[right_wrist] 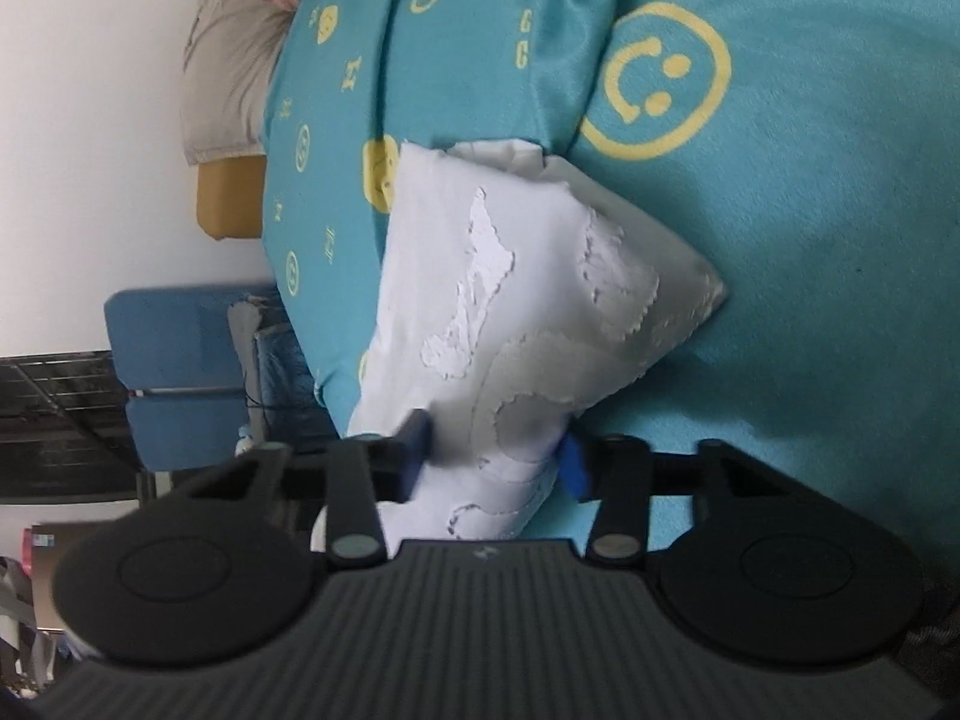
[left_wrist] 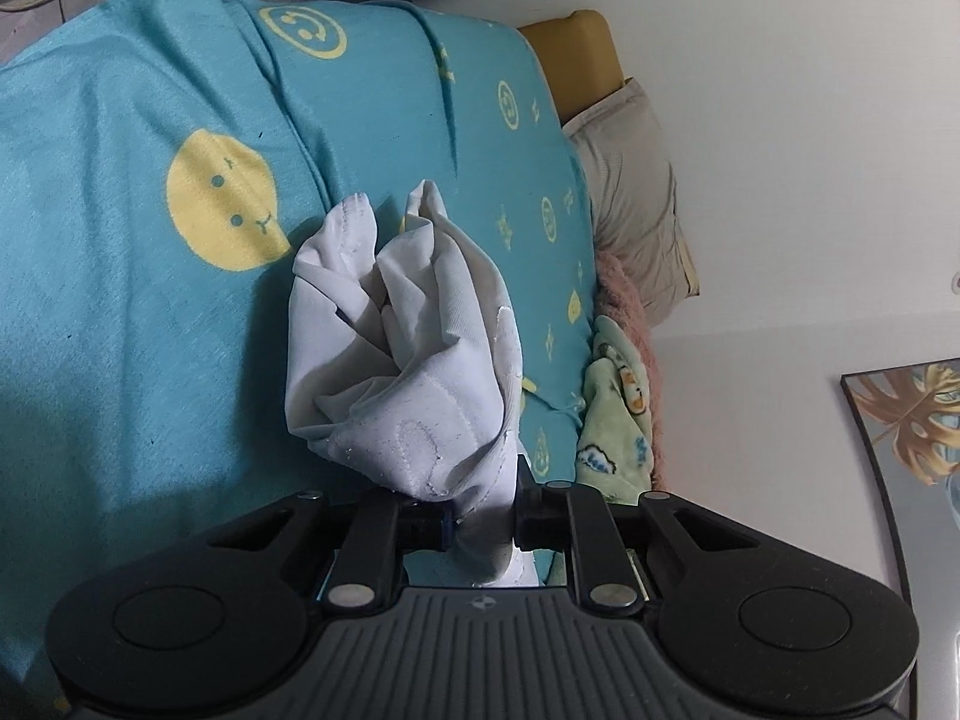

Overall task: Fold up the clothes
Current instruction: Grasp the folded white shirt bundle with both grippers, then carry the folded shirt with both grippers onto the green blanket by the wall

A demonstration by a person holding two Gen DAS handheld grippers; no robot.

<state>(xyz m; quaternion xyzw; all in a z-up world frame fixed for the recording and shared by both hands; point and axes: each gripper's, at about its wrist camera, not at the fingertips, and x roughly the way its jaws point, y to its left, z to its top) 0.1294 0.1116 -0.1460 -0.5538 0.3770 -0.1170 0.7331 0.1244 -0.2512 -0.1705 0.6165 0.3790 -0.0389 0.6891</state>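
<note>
The white garment [left_wrist: 414, 354] lies bunched on the teal smiley-print bedspread [left_wrist: 132, 276]. The left gripper [left_wrist: 480, 516] has its fingers clamped on a gathered fold of the garment. The right gripper [right_wrist: 495, 450] appears, through some blur, to pinch another edge of it above the bedspread.

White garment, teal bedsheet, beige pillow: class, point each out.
White garment [left_wrist: 414, 324], left wrist view, bunched middle.
Teal bedsheet [left_wrist: 120, 276], left wrist view, bare stretch.
Beige pillow [left_wrist: 636, 204], left wrist view, its face.
</note>
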